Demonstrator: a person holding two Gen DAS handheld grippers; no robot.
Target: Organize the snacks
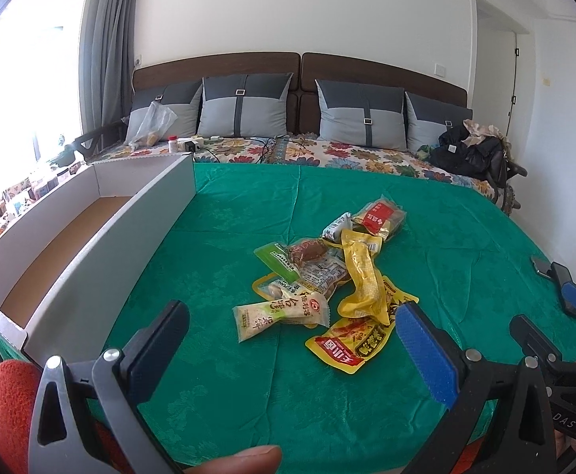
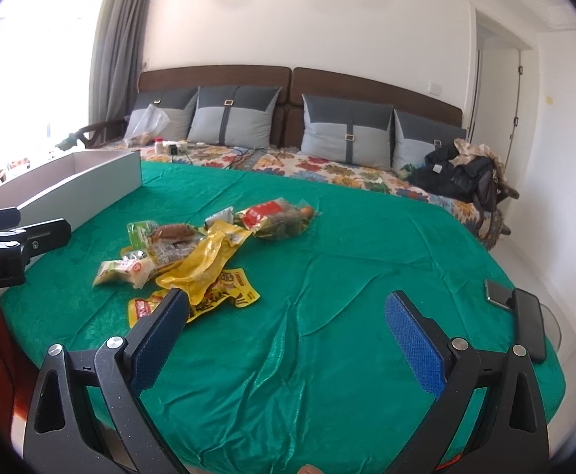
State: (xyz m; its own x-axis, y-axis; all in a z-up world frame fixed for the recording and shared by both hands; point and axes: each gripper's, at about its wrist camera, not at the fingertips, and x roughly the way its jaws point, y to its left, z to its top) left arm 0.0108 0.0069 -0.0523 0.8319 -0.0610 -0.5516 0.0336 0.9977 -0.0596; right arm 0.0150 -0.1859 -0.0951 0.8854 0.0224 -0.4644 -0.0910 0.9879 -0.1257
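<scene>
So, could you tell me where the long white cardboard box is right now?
The long white cardboard box lies open along the left edge of the green tablecloth, left of the snack packet pile.

Bare green tablecloth (image 2: 307, 316) lay open right of the heaped snack packets (image 1: 327, 280); a long white cardboard box (image 1: 102, 237) walled the left.

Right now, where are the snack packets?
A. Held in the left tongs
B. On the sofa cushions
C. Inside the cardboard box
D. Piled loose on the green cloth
D: the snack packets lie heaped on the green cloth, beside the cardboard box, whose visible floor is bare; both tongs are open.
</scene>
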